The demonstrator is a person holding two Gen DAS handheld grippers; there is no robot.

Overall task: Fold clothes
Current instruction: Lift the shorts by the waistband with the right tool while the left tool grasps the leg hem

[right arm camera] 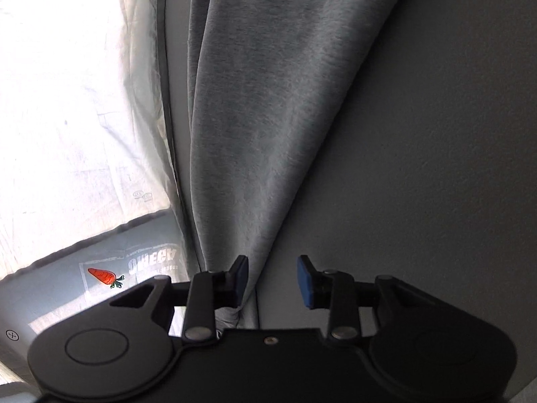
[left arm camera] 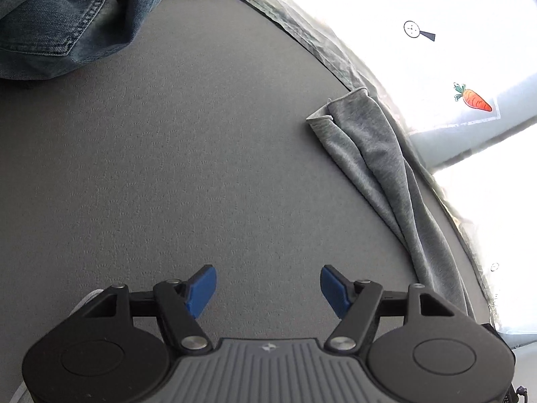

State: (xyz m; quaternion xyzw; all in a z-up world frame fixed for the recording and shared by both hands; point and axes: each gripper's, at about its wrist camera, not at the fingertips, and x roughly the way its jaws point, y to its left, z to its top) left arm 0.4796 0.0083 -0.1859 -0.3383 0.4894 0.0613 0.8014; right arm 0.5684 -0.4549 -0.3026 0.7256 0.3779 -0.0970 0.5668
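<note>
my left gripper [left arm camera: 268, 290] hovers spread over bare grey table [left arm camera: 174, 154], pinching nothing; the soft grey knit garment [left arm camera: 376, 154] lies bunched ahead and to its right, along the table's edge. my right gripper [right arm camera: 272, 280] is spread too, the garment [right arm camera: 268, 100] running straight away from its left blue pad [right arm camera: 242, 277]. right is nearer.

A grey knit garment [left arm camera: 376, 154] lies bunched in long folds ahead and to the right of the left tool, its hemmed end pointing away. In the right wrist view the same grey cloth [right arm camera: 268, 100] fans out ahead of the right tool, narrowing to a gathered end beside its left finger. Blue denim jeans [left arm camera: 63, 16] lie crumpled far ahead-left of the left tool.
</note>
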